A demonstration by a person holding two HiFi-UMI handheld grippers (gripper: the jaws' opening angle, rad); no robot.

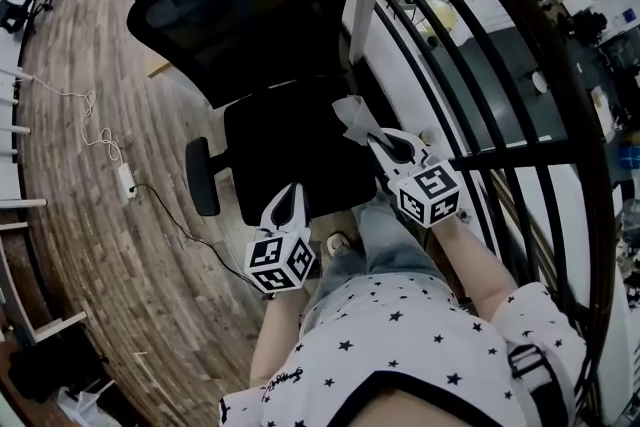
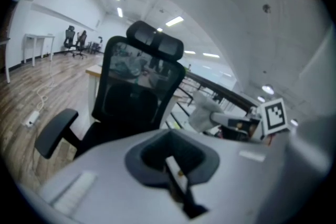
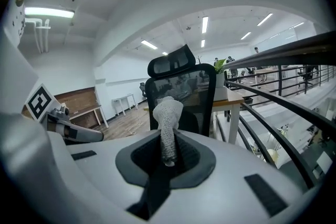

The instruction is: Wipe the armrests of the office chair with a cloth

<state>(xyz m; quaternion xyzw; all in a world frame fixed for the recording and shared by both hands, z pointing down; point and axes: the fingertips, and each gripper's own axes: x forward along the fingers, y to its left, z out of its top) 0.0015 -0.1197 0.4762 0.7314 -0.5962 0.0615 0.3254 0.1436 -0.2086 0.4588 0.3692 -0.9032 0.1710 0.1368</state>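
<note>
My right gripper pinches the cloth above the seat. My left gripper is closed and empty. The armrest is well apart. Lay cloth flat, wipe lengthwise.

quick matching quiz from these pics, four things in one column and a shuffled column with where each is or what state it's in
Things:
1. cloth
2. left claw
3. armrest
4. power strip

Places or states:
A. lying on the wooden floor
B. pinched in the right claw
C. shut, with nothing in it
D. black, no claw touching it

Pairs: 1-B, 2-C, 3-D, 4-A
</note>
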